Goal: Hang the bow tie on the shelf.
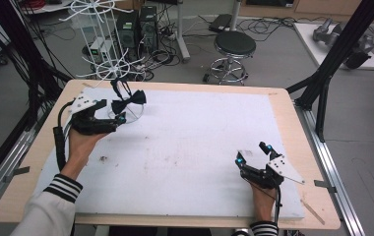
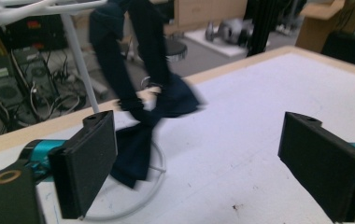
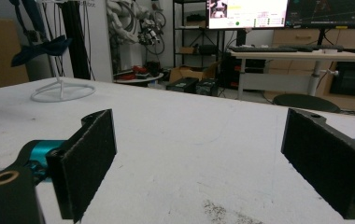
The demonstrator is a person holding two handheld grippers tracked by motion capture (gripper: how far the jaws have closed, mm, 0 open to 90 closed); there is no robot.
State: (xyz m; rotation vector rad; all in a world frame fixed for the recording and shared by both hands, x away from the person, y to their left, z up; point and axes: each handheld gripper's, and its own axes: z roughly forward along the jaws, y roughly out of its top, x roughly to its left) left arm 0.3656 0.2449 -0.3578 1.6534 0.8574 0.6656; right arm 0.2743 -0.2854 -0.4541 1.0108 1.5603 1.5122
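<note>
We see black hand-held grippers [image 1: 117,117] [image 1: 252,153] with teal joints and grey three-cornered plates. Black cables trail off them. The sleeves [image 1: 65,187] have black-and-white striped cuffs.

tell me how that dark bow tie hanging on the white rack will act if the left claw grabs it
Probably floppy: the bow tie drapes in soft folds from its strap. It looks light, so it may swing when touched. The thin white rack could wobble if pulled hard. The left claw is open beside it.
</note>
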